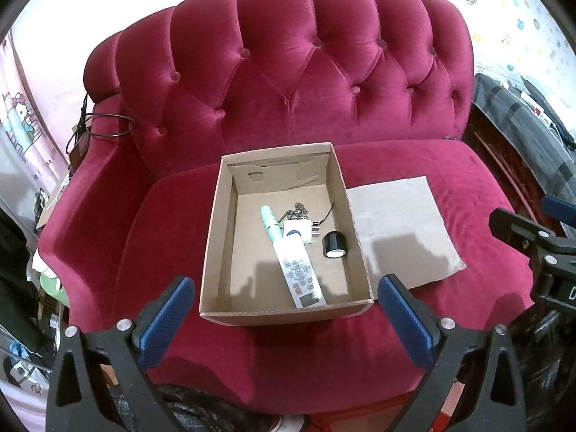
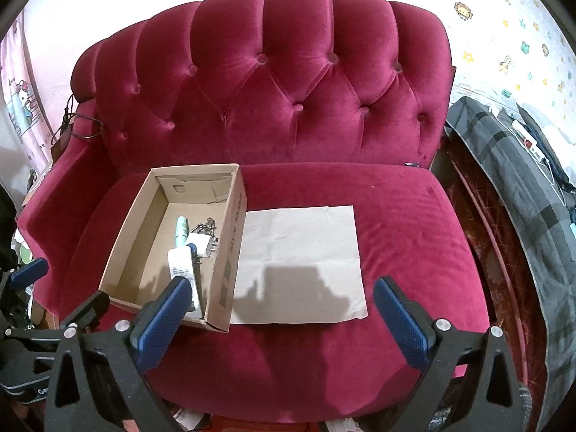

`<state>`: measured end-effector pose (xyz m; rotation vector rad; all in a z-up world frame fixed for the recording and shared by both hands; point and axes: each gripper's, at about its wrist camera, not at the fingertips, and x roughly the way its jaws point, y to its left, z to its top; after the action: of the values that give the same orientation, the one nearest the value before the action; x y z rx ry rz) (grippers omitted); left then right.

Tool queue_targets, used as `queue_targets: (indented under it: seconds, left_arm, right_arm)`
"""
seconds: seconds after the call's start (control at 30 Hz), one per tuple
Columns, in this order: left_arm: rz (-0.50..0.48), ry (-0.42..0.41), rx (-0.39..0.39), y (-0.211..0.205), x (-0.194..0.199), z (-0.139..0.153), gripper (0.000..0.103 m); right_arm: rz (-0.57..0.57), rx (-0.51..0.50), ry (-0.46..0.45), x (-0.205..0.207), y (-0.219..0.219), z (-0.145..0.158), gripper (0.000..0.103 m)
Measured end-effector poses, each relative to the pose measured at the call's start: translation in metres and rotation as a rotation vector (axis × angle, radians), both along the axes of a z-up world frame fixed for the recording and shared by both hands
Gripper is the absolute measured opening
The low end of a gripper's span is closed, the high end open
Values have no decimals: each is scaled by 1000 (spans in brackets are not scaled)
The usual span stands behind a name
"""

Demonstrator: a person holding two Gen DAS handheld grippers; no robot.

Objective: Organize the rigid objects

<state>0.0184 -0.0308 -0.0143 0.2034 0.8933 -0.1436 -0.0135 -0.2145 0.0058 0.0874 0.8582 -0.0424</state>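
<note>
On the seat of a crimson tufted sofa (image 1: 288, 72), an open cardboard box (image 1: 216, 237) is set, with a sheet of brown paper (image 1: 399, 226) laid flat just beside its right wall. Inside the box, a white remote control (image 1: 300, 270) is seen lying lengthwise, its far end resting against a white plug adapter (image 1: 300, 232). A mint-green pen-like item (image 1: 269, 223) is placed just left of the adapter, and a black roll of tape (image 1: 334, 244) is found near the right wall. Behind the adapter a tangle of dark metal, perhaps a chain or keys (image 1: 295, 210), is too small to be identified, and a thin black cord near it cannot be traced to either end.

From the right wrist view, the tape roll is hidden behind the box wall, and the near end of the remote is covered by a blue finger pad.

The left gripper (image 1: 286, 320) is held over the sofa's front edge, short of the box, its jaws spread wide with nothing between them. The right gripper (image 2: 282, 324) is likewise held wide apart and empty, in front of the paper. Only part of the right gripper's frame is caught at the left view's right edge. Items at the sofa's sides are cut off and blurred.
</note>
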Motion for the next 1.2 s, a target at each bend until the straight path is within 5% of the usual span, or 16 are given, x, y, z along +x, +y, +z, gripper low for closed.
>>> queue_targets:
  seconds: [1.2]
  left_arm:
    - [0,8,-17,0,-5,0,103]
  right_arm:
    - [20,-16,-17,-6,7,6,103]
